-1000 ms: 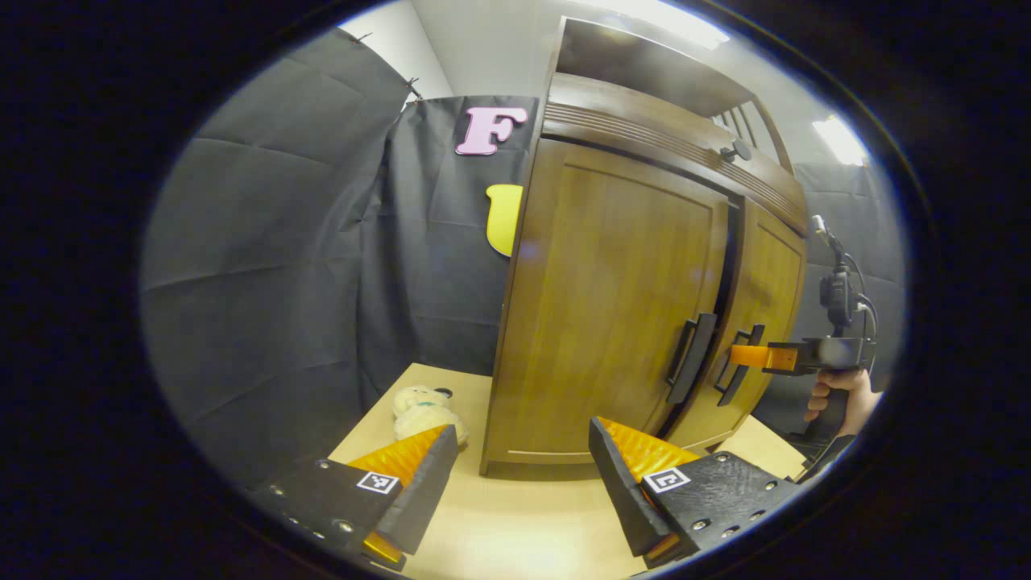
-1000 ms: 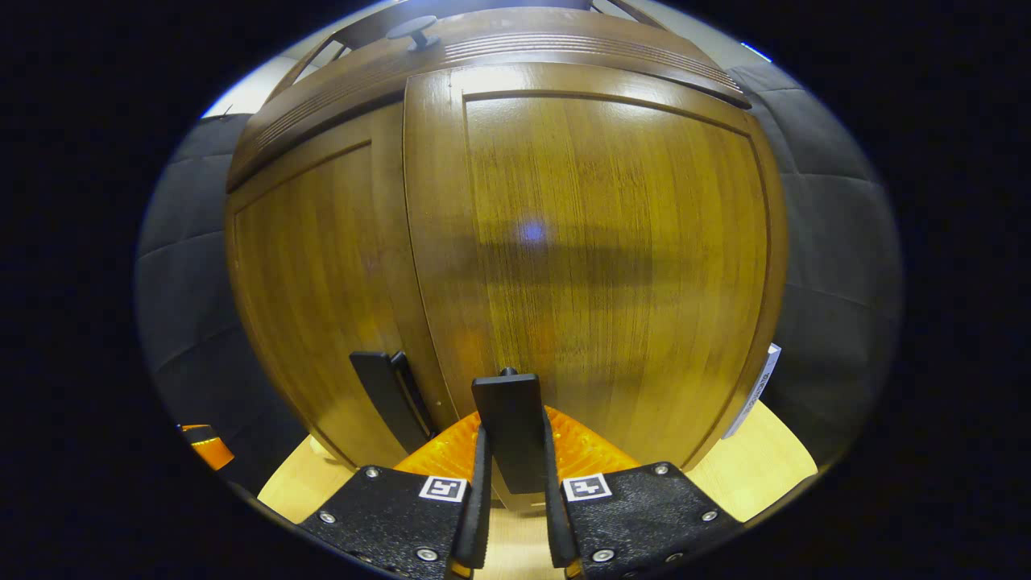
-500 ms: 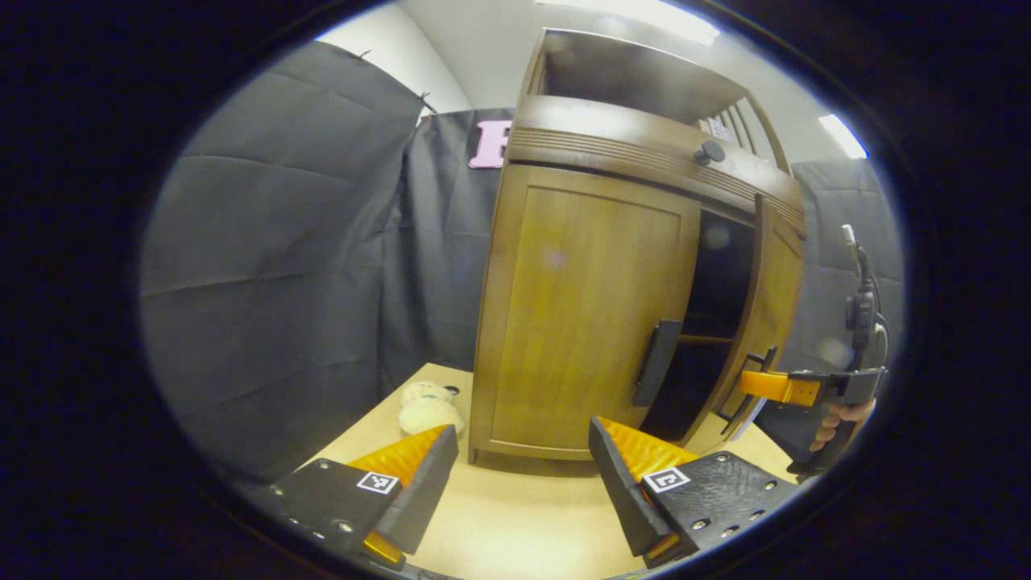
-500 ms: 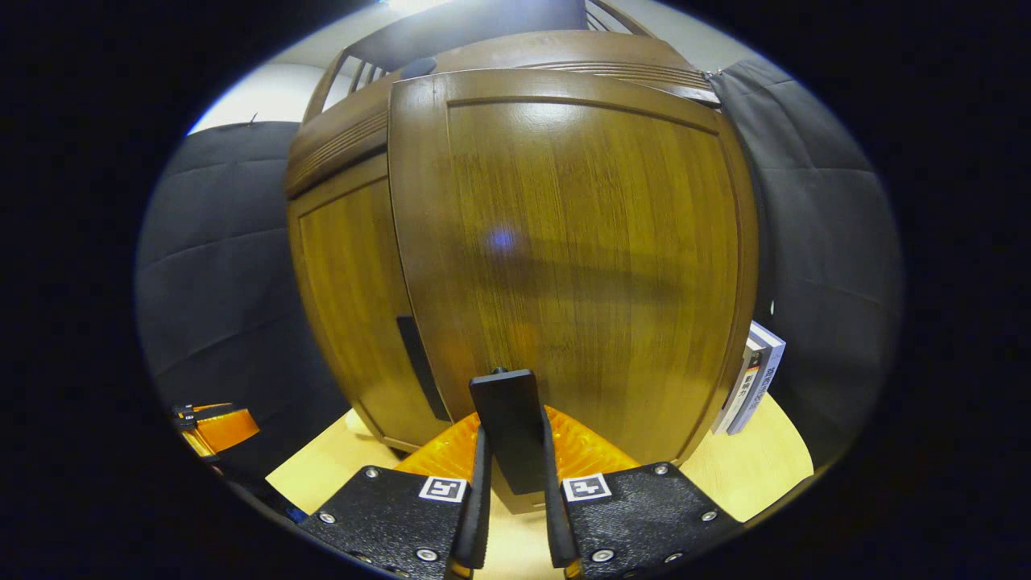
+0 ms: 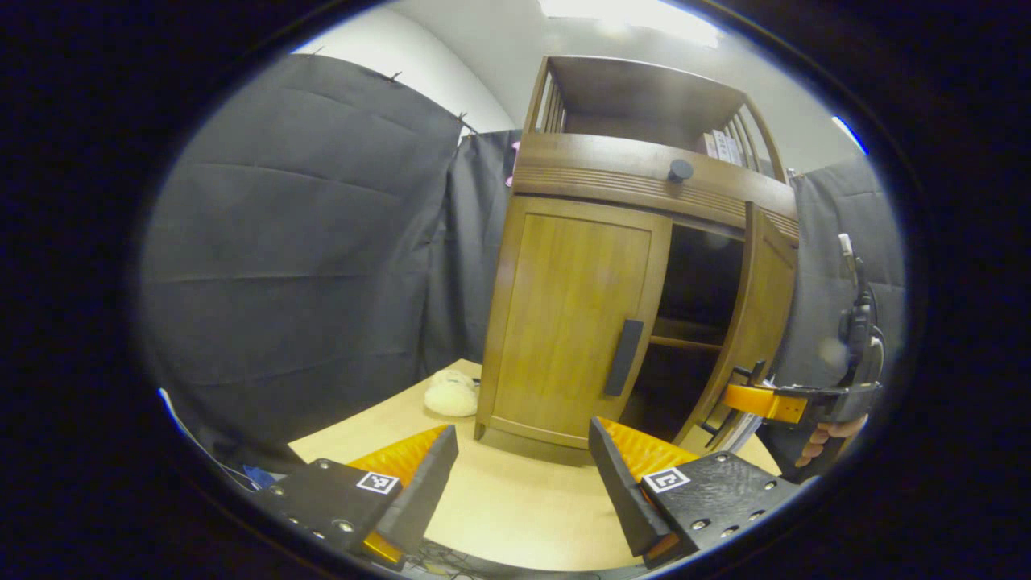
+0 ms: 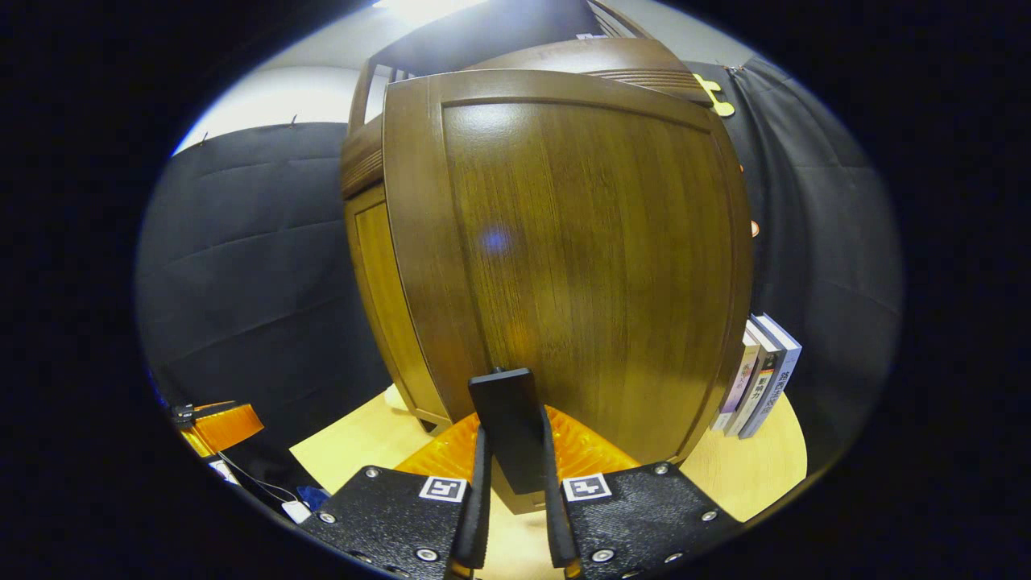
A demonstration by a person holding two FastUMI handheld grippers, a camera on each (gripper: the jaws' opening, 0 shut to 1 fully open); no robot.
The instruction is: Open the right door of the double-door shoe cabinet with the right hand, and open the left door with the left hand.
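We have the right gripper (image 6: 512, 515) clenched on the handle (image 6: 506, 427) of the right door (image 6: 580, 266), both fingers pressed flat against the dark bar. In the left gripper view that door (image 5: 753, 322) stands partly swung out from the cabinet (image 5: 644, 173), with the dark inside showing between it and the left door (image 5: 568, 314).

To do this step well, we judge the pull should follow the door's arc around its hinge at the cabinet's right edge, not run straight back. The wrist should turn with the door so the fingers stay square on the bar and do not slip off its end. The books (image 6: 761, 374) stand just beside the cabinet on the hinge side, so the swing may need to stop short of them.

Our left gripper (image 5: 519, 475) hangs released, fingers spread, in front of the cabinet and well apart from the left door's handle (image 5: 624, 357). That door looks closed, so it is the part left to do.

Counted: one cabinet, two doors, two door handles, one round knob (image 5: 681, 170) on the band above the doors, one soft toy (image 5: 451, 396) at the cabinet's left foot, about three books at its right side, one table (image 5: 499, 507) under everything.
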